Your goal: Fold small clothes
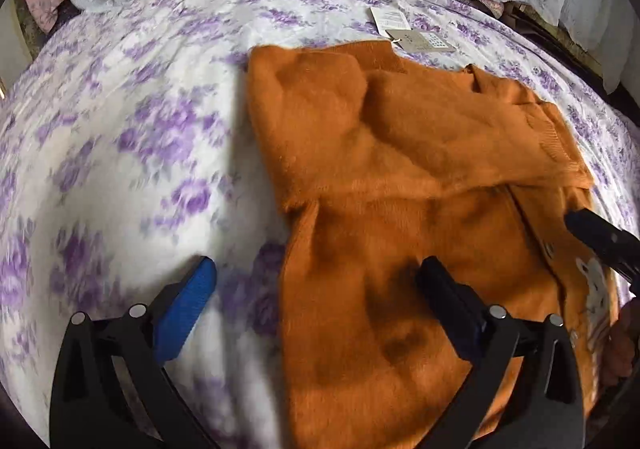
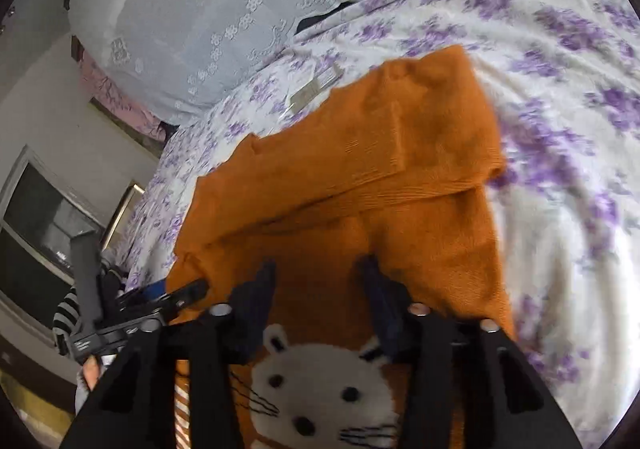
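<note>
An orange knitted sweater (image 1: 400, 177) lies on the bed with its sleeves folded across the upper part. A white animal face (image 2: 320, 389) is knitted on its front. My left gripper (image 1: 316, 285) stands wide open, its blue pad (image 1: 188, 309) over the sheet and its other finger (image 1: 448, 297) over the sweater's lower left part. My right gripper (image 2: 318, 281) hovers open just above the animal face, nothing pinched between its fingers. One of its fingers (image 1: 596, 237) shows at the sweater's right edge. The left gripper (image 2: 176, 291) shows at the sweater's left edge.
A white bedsheet with purple flowers (image 1: 120, 129) covers the bed. Paper tags (image 1: 416, 33) lie beyond the sweater's collar. Lace-covered bedding (image 2: 200, 9) is piled at the head of the bed. A person's striped sleeve (image 2: 66, 313) and a dark window (image 2: 36, 225) show at the left.
</note>
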